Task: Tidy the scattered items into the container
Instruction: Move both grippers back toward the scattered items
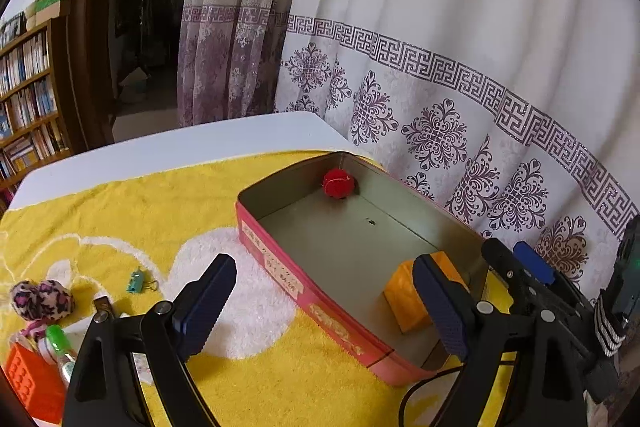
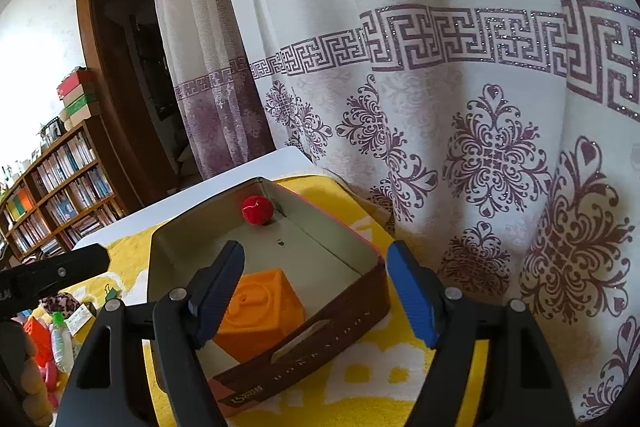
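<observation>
A rectangular tin [image 1: 304, 291] with a pink side stands on a yellow towel [image 1: 140, 211]; it holds a red pompom [image 1: 339, 183] in the far corner and an orange cube [image 1: 412, 303] at the near end. In the right wrist view the tin [image 2: 320, 343] shows the same pompom [image 2: 257, 210] and cube [image 2: 260, 315]. My left gripper [image 1: 324, 311] is open and empty above the tin's near wall. My right gripper [image 2: 316, 299] is open and empty above the cube. A teal binder clip [image 1: 138, 279], a leopard-print pouch [image 1: 42, 299], a small green-capped bottle [image 1: 60, 345] and an orange block [image 1: 30, 383] lie scattered at the left.
A patterned white curtain [image 1: 460, 75] hangs close behind the tin. The white table edge [image 1: 180, 143] runs beyond the towel. A bookshelf [image 1: 28, 95] and a dark doorway stand at the far left. The right gripper's body [image 1: 560, 307] is beside the tin's right end.
</observation>
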Tool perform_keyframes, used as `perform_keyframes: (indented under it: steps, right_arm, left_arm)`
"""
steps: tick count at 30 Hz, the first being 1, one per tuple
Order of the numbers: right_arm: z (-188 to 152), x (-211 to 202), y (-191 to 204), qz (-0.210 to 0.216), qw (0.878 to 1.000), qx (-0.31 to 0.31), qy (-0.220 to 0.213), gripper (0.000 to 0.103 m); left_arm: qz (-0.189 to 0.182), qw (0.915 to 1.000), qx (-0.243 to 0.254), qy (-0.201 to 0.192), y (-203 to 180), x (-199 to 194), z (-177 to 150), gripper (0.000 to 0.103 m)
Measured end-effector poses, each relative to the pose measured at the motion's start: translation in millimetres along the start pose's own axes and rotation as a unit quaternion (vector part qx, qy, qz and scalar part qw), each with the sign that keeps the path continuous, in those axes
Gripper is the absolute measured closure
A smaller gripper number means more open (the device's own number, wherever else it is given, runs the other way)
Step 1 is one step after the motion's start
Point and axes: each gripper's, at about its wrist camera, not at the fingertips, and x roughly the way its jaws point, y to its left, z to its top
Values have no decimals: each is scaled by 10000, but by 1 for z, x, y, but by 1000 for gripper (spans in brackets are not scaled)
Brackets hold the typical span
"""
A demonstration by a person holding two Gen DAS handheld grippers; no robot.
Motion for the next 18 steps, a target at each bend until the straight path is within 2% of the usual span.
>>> perform_keyframes:
  steps: [8, 18]
  right_arm:
    - [-1, -6, 6, -34, 9998, -124, -136, 26]
    - [-1, -1, 14, -35, 9996, -284, -62, 25]
  left_arm:
    - [382, 9992, -75, -114, 26, -26, -8, 11]
    - [867, 9940, -639, -186, 90, -63, -30, 11]
